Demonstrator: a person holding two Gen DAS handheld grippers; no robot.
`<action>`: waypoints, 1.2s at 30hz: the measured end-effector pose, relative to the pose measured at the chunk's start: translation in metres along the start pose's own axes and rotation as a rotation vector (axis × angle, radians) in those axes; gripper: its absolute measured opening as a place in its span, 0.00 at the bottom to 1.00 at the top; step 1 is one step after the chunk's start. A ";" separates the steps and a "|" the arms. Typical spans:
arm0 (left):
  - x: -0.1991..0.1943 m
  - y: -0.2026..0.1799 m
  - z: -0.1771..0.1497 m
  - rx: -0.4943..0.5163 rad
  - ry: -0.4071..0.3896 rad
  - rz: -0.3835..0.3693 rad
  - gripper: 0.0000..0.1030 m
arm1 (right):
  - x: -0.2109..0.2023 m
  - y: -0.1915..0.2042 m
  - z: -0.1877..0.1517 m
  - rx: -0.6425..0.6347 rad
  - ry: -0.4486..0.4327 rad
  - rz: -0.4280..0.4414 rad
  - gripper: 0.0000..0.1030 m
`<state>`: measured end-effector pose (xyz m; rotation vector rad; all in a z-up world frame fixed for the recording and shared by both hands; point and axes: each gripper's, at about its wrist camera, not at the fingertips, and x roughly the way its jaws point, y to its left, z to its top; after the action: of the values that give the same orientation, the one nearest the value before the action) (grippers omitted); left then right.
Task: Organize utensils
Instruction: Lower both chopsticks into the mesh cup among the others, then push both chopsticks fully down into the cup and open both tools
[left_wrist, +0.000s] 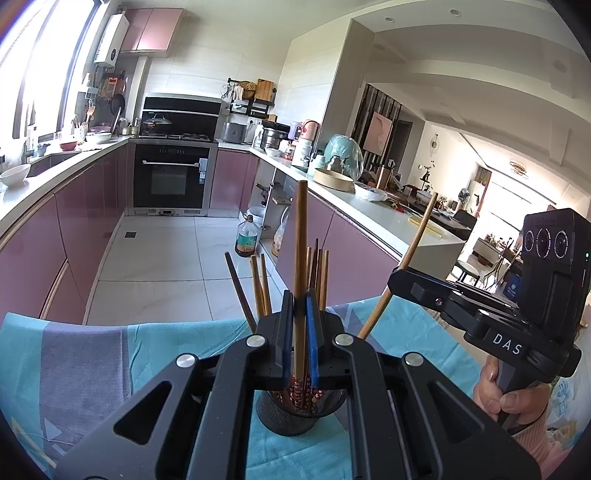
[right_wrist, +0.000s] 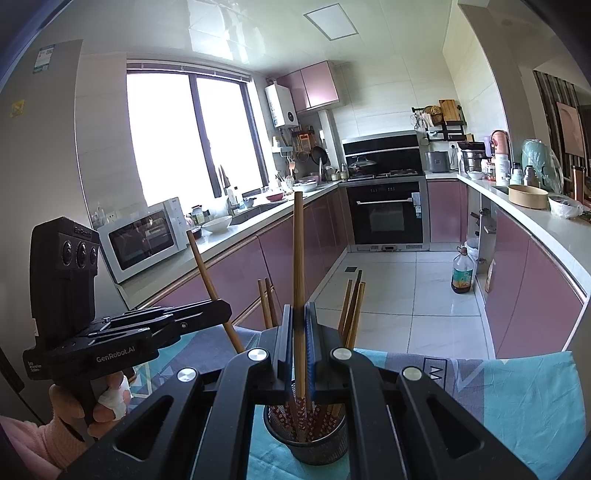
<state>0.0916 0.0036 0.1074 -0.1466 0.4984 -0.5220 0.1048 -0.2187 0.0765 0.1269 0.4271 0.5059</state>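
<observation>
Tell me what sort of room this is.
A home kitchen, opening onto a living area. Signs: a built-in oven under a stove, a microwave on the counter, and pink cabinets.

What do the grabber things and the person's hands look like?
Both grippers, left and right, are black with silver bolts and blue finger pads. One side reads "DAS", the other "GenRobot.AI". Each carries a three-lens camera block. The sleeves are pink; one finger wears a white bandage.
</observation>
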 end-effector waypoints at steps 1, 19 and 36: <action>0.001 0.001 0.000 0.000 0.003 0.000 0.07 | 0.001 0.000 0.000 0.000 0.003 0.000 0.05; 0.013 0.006 -0.003 -0.012 0.048 0.001 0.07 | 0.012 -0.006 -0.003 0.006 0.033 -0.006 0.05; 0.021 0.012 -0.008 -0.018 0.068 0.002 0.07 | 0.015 -0.011 -0.010 0.010 0.055 -0.009 0.05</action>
<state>0.1085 0.0035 0.0886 -0.1459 0.5693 -0.5224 0.1176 -0.2205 0.0598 0.1212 0.4840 0.4992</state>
